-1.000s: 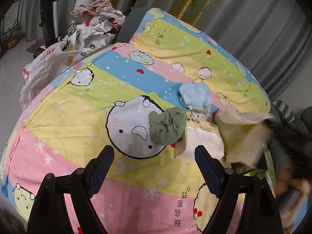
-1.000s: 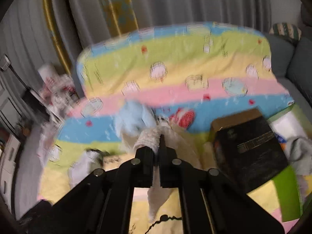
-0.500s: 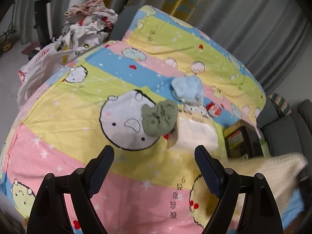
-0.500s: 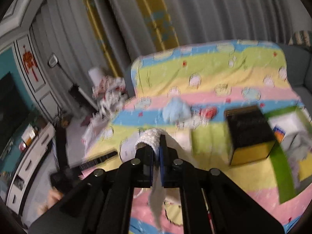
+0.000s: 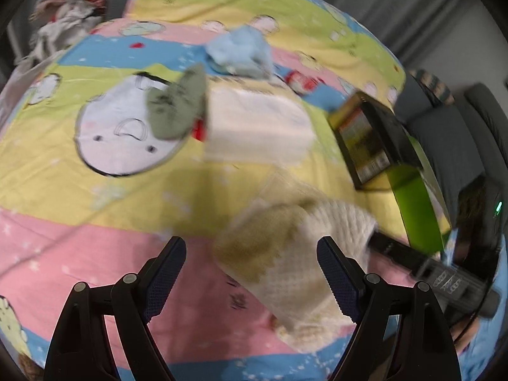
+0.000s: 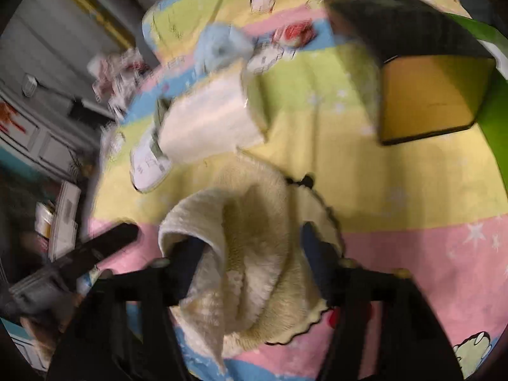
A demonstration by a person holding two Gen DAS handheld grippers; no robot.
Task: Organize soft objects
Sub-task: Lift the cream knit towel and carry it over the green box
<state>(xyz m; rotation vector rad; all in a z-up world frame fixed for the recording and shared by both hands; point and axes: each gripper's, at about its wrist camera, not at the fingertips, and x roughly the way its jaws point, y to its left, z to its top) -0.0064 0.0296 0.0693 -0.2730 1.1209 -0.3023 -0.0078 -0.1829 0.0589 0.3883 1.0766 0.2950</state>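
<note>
A cream knitted cloth (image 5: pixel 285 254) lies crumpled on the cartoon bedspread (image 5: pixel 95 190), between the fingers of my open left gripper (image 5: pixel 250 263). In the right wrist view the same cloth (image 6: pixel 254 254) lies between the spread fingers of my right gripper (image 6: pixel 250 250), draped over the left finger. A green sock (image 5: pixel 174 108), a light blue cloth (image 5: pixel 241 50) and a white packet (image 5: pixel 257 127) lie further back on the bed.
A black and yellow box (image 5: pixel 374 139) stands at the right, with a green bag edge (image 5: pixel 412 203) beside it. The right gripper's body (image 5: pixel 444 273) shows at the right of the left wrist view. A pile of clothes (image 5: pixel 66 16) sits at the far left.
My right gripper carried the cream cloth down to the near part of the bed and opened. My left gripper moved forward and right toward the cloth.
</note>
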